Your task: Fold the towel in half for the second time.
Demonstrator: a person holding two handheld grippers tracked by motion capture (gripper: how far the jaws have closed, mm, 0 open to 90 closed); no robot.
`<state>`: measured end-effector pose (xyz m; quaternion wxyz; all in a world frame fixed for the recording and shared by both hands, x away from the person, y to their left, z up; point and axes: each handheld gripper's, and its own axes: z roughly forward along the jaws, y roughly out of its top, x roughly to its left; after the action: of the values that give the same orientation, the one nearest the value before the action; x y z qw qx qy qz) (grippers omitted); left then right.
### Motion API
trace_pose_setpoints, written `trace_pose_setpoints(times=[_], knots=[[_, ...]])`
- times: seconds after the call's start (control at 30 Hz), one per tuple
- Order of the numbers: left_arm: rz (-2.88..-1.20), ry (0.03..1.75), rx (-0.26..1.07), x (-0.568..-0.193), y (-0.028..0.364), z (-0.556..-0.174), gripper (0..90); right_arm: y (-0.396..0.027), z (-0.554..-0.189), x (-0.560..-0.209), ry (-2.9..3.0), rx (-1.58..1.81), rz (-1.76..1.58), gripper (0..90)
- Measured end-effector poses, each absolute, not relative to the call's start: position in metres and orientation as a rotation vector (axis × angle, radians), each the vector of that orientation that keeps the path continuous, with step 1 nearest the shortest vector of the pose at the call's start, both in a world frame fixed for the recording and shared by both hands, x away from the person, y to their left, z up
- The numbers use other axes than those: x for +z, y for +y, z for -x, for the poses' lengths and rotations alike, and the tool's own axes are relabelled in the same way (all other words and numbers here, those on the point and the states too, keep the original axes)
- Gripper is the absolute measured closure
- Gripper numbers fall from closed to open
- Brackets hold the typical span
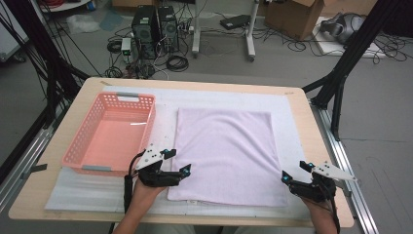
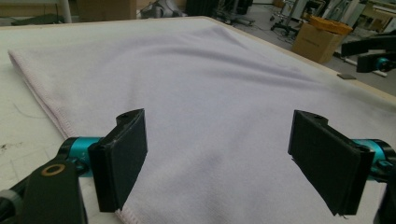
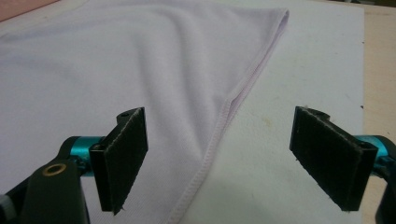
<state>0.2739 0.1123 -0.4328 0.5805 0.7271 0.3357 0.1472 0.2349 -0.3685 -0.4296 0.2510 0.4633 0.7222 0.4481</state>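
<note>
Both grippers: we hold the left gripper point(image 1: 176, 163) and right gripper point(image 1: 295, 172) spread wide, gripping nothing.
Towel: the lilac towel point(image 1: 226, 151) lies flat, near corners between our jaws, likely for folding.

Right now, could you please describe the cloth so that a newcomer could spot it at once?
On the wooden table lies a white mat; on it, right of the pink basket, the cloth is spread flat. It alone is pale lilac and soft, with a stitched hem.

Towel point(image 1: 226, 153) flat on the white mat point(image 1: 292, 122), just right of the pink basket point(image 1: 114, 134). My left gripper point(image 1: 178, 163) at the towel's near-left corner, jaws spread, nothing pinched. My right gripper point(image 1: 294, 173) at the towel's near-right corner, jaws likewise apart.
</note>
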Motion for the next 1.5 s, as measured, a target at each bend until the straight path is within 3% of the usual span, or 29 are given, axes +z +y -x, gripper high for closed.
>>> trace_pose_setpoints(times=[0.33, 0.9, 1.27, 1.5], knots=[[-1.69, 0.837, 0.32, -0.43, 0.108, -0.295, 22.6, -0.364, -0.256, -0.431, 2.018, 1.23, -1.271, 18.1], [-1.743, 0.997, 0.342, -0.407, 0.091, -0.381, 30.2, -0.365, -0.352, -0.424, 2.097, 1.226, -1.324, 18.1], [-1.758, 1.163, 0.366, -0.424, 0.092, -0.423, 32.0, -0.365, -0.401, -0.427, 2.131, 1.136, -1.407, 22.5], [-1.787, 1.273, 0.383, -0.433, 0.093, -0.443, 27.4, -0.358, -0.421, -0.433, 2.134, 1.123, -1.471, 22.2]])
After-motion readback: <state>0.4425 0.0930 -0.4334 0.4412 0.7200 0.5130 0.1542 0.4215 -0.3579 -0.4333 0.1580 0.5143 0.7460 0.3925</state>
